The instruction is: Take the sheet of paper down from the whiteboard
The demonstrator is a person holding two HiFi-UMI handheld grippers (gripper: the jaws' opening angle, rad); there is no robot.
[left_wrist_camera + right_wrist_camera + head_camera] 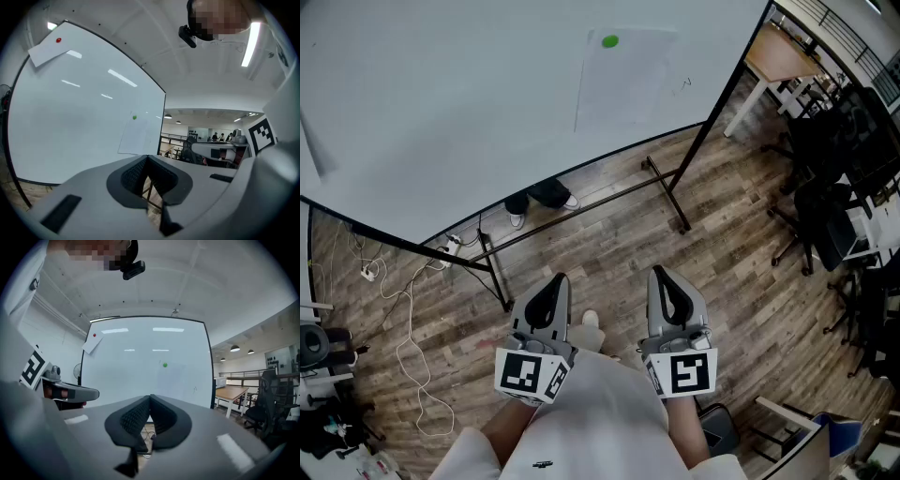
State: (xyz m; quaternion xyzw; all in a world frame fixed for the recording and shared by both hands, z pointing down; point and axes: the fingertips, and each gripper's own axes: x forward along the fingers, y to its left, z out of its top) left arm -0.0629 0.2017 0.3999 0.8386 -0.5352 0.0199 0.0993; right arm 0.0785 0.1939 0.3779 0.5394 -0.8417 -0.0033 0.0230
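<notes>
The whiteboard is showing a smooth, glossy face that is catching bright reflections, while the sheet of paper on it is looking thin and matt and the stand beneath is looking like dark metal. The floor is showing matt, grained wood planks. The left tongs and right tongs are wearing smooth matt grey plastic, with black ribbed pads inside.
</notes>
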